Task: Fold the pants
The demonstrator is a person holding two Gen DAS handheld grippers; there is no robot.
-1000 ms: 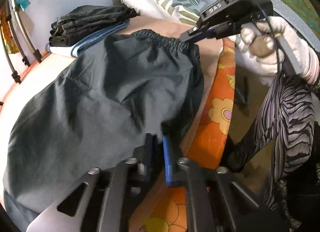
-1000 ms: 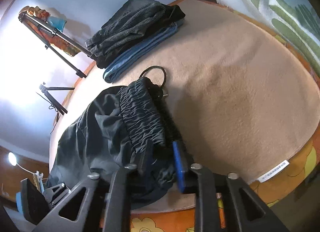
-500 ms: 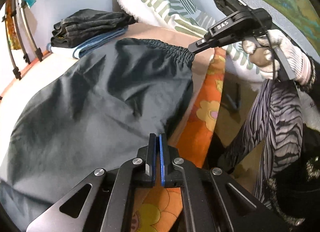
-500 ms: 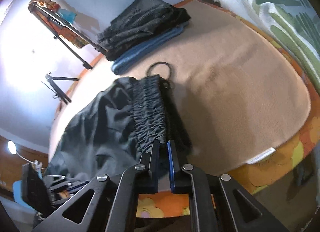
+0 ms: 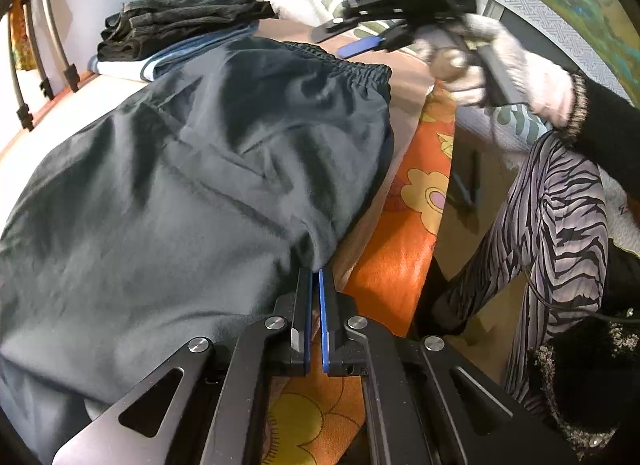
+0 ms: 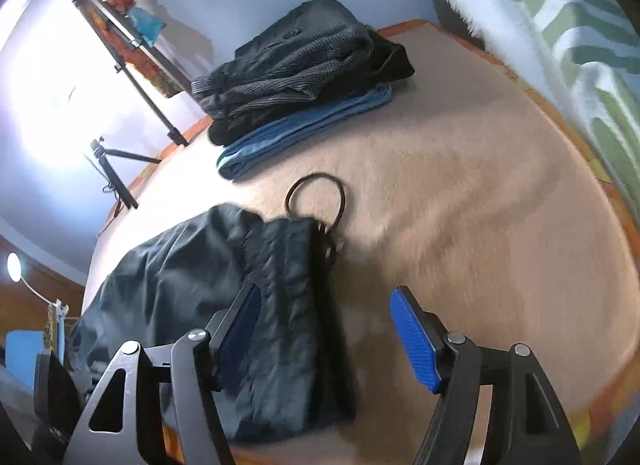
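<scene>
Dark grey pants (image 5: 180, 193) lie spread on a tan blanket, elastic waistband (image 5: 344, 65) at the far end. My left gripper (image 5: 315, 277) is shut on the pants' near edge. My right gripper (image 6: 324, 305) is open above the waistband end of the pants (image 6: 256, 305) and holds nothing. It shows in the left wrist view (image 5: 348, 41), lifted just past the waistband. The drawstring loop (image 6: 316, 197) lies on the blanket (image 6: 460, 185).
A stack of folded clothes (image 6: 296, 77) sits at the back by the wall, also in the left wrist view (image 5: 172, 25). A striped pillow (image 6: 560, 37) lies at right. An orange flowered cover (image 5: 412, 201) hangs over the bed edge. Tripod legs (image 6: 120, 169) stand at left.
My right gripper has opened and let go of the waistband, which now lies on the blanket. My left gripper stays shut on the pants' edge.
</scene>
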